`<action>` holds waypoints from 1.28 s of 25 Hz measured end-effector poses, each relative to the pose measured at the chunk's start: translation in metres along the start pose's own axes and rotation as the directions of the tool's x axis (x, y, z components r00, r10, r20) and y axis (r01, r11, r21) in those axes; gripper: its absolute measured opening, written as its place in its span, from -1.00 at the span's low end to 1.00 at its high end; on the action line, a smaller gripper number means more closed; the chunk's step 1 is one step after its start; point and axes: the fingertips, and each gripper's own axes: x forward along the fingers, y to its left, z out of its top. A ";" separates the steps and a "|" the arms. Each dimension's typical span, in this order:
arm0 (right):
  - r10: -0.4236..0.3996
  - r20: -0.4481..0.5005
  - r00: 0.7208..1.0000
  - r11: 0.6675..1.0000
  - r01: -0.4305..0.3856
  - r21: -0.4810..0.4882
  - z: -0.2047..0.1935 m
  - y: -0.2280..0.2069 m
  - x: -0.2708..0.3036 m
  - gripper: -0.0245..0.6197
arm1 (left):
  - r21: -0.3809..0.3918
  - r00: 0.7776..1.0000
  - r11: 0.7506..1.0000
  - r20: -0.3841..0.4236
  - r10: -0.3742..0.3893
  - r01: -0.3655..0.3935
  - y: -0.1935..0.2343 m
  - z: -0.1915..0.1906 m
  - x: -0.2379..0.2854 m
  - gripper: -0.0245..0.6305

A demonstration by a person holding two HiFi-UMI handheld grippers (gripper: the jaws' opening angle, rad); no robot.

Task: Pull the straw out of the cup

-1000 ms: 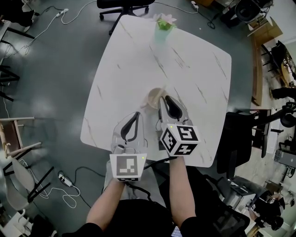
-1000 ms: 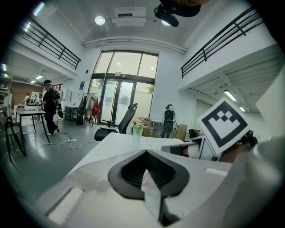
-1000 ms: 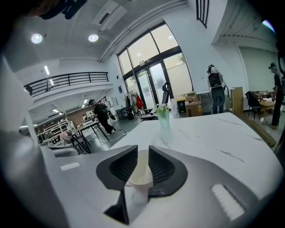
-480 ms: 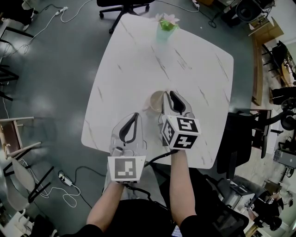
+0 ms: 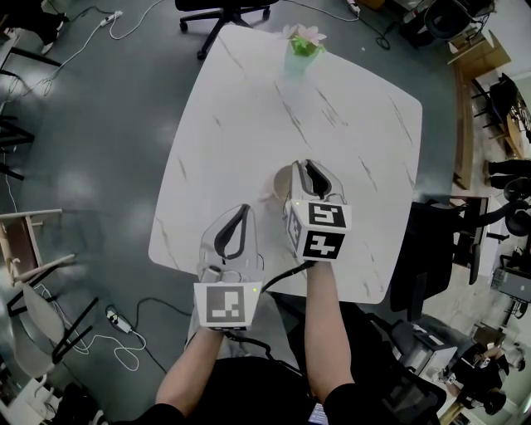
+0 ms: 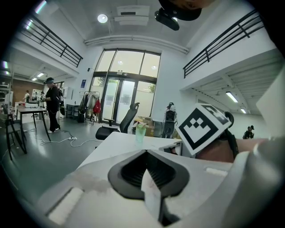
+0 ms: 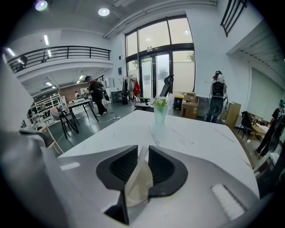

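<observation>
A beige cup (image 5: 279,178) stands on the white marble table (image 5: 241,108), largely covered by my right gripper (image 5: 309,168). In the right gripper view its jaws (image 7: 143,149) stand a narrow slit apart. A pale straw (image 7: 140,164) runs through the slit, and the cup (image 7: 139,186) lies under it. The jaws look shut on the straw. My left gripper (image 5: 241,209) hovers over the table's near edge, left of the cup and apart from it. It is shut (image 6: 146,152) with nothing held.
A green vase with pink flowers (image 5: 304,43) stands at the table's far edge, also visible as the vase (image 7: 160,111) in the right gripper view. An office chair (image 5: 224,10) sits beyond the table, a dark chair (image 5: 431,249) to its right. Cables lie on the floor.
My right gripper has slid forward over the cup, so less of the cup shows. The left gripper has barely moved.
</observation>
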 end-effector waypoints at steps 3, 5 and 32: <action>-0.011 -0.001 1.000 1.000 0.011 -0.015 0.000 0.002 0.001 -0.70 | -0.004 1.000 1.000 0.001 0.006 -0.006 0.003 0.000 -0.002 -0.92; -0.019 0.003 1.000 1.000 0.019 -0.021 0.001 0.001 0.001 -0.71 | -0.002 1.000 1.000 0.006 0.007 -0.007 0.004 0.002 -0.003 -0.92; -0.056 0.515 0.855 0.996 0.015 0.082 0.071 0.043 -0.162 -0.79 | 0.090 0.988 0.993 0.128 -0.084 0.073 -0.005 0.060 -0.072 -0.92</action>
